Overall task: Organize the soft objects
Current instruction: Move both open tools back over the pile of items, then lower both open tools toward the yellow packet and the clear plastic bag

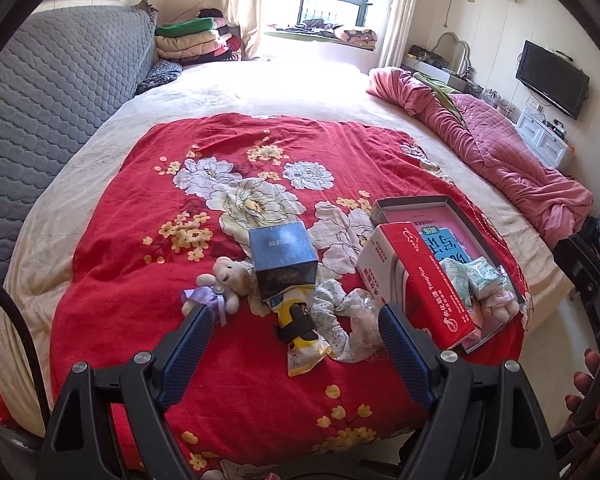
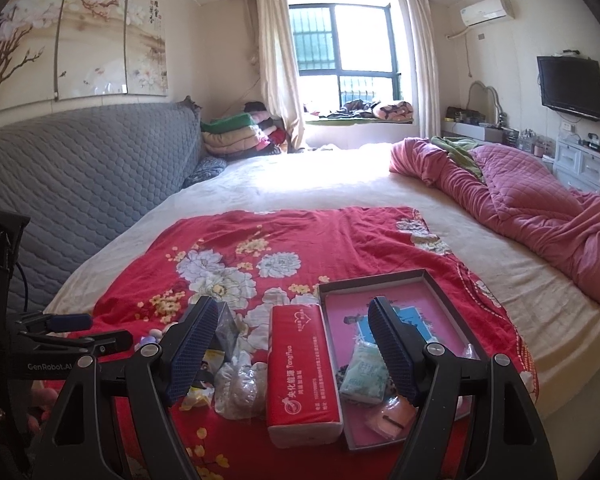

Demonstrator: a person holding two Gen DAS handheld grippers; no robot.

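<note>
On the red floral blanket (image 1: 228, 152) lie a small teddy bear (image 1: 226, 280) with a purple bow, a yellow snack packet (image 1: 298, 326) and a pale scrunchie (image 1: 342, 316), all just past my left gripper (image 1: 292, 316). It hovers open above them and holds nothing. A dark blue box (image 1: 282, 262) stands behind the packet. My right gripper (image 2: 294, 308) is open and empty over a red tissue pack (image 2: 300, 368) that leans on a shallow pink-lined tray (image 2: 440, 280). In the tray lie a small tissue packet (image 2: 364, 376) and a pink soft toy (image 2: 388, 414).
A pink quilt (image 1: 500, 152) is bunched along the bed's right side. The grey padded headboard (image 1: 52, 92) runs along the left, with folded blankets (image 1: 188, 38) at its far end. A person's hand (image 1: 588, 392) shows at the right edge.
</note>
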